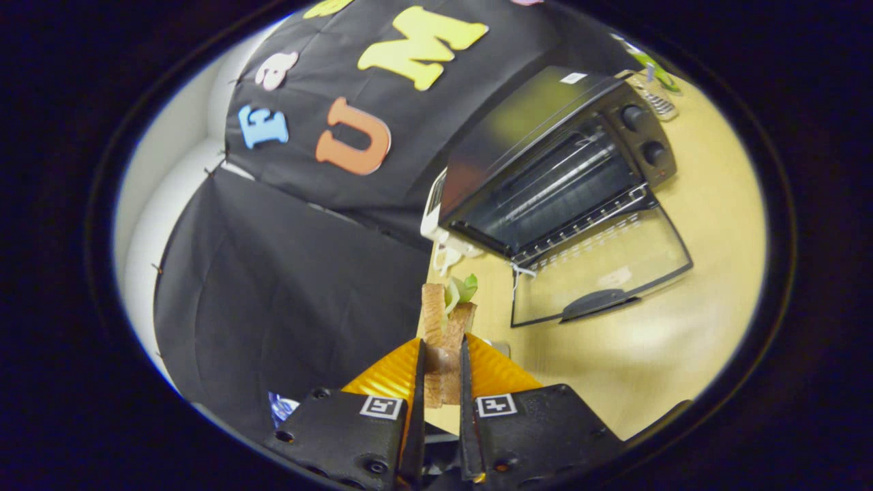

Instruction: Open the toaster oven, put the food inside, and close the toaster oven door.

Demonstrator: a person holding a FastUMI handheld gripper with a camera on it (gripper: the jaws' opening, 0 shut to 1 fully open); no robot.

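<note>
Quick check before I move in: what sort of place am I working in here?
Likely a staged recording booth, not a real kitchen: black cloth walls surround a pale wooden tabletop holding a black toaster oven, its glass door folded down. The gripper is shut on a sandwich.

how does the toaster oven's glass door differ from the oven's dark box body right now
The see-through glass door lies folded down flat on the pale wooden table; the black metal toaster oven body stands up from it. The door is thin and clear, showing the table through it; the body is deep and opaque, with a wire rack inside. The door carries a dark handle; the body carries two knobs. Both have black framing. The gripper is shut on a sandwich.
</note>
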